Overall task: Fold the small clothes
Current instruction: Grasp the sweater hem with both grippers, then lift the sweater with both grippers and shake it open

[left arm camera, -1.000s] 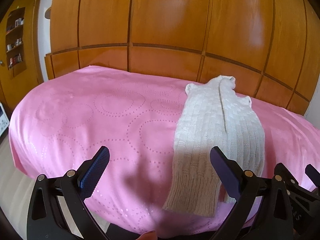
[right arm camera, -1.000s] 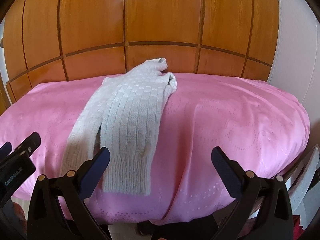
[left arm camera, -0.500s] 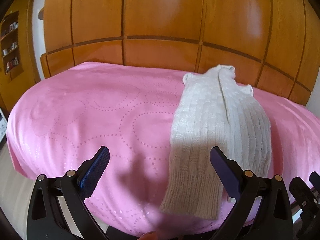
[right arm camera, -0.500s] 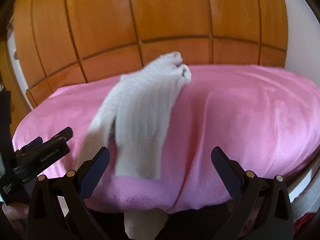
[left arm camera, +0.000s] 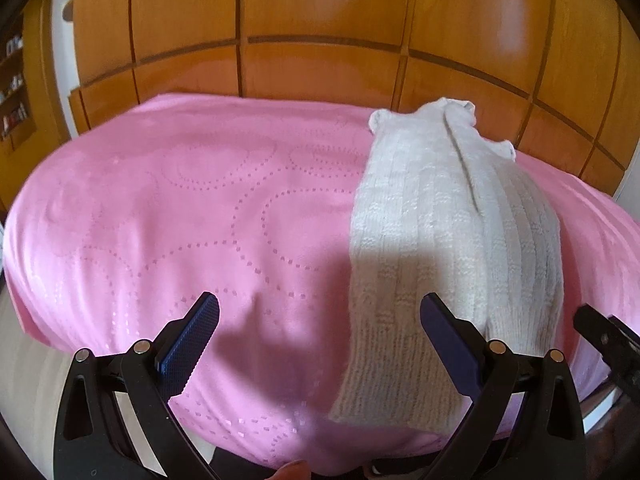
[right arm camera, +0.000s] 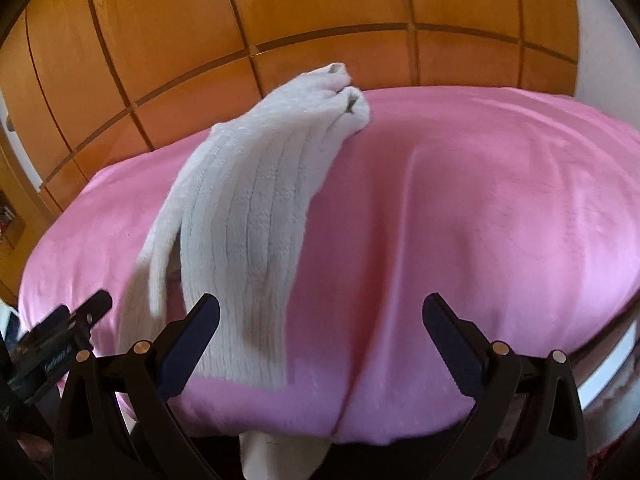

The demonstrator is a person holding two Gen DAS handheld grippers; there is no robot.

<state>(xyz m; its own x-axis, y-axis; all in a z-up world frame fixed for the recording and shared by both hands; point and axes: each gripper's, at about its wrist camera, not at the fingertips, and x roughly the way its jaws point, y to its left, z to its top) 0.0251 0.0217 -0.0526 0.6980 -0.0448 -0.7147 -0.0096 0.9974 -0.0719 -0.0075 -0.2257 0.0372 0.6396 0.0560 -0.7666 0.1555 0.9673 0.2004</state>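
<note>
A white ribbed knit garment (left arm camera: 448, 240) lies folded lengthwise on the pink tablecloth (left arm camera: 180, 208), its hem at the near edge and its collar at the far side. It also shows in the right wrist view (right arm camera: 248, 216). My left gripper (left arm camera: 320, 340) is open and empty, above the near edge, its right finger over the hem's left part. My right gripper (right arm camera: 320, 340) is open and empty, its left finger over the hem's right side. Neither touches the garment.
Wooden panelled cabinet doors (left arm camera: 320, 20) stand right behind the table. The pink cloth (right arm camera: 480, 220) hangs over the near edge. The other gripper's tip shows at the right in the left wrist view (left arm camera: 608, 344) and at the left in the right wrist view (right arm camera: 60, 332).
Both grippers have moved closer to the table's near edge and lower. The right wrist view has tilted and swung left. The garment has not moved. Both grippers stay open.
</note>
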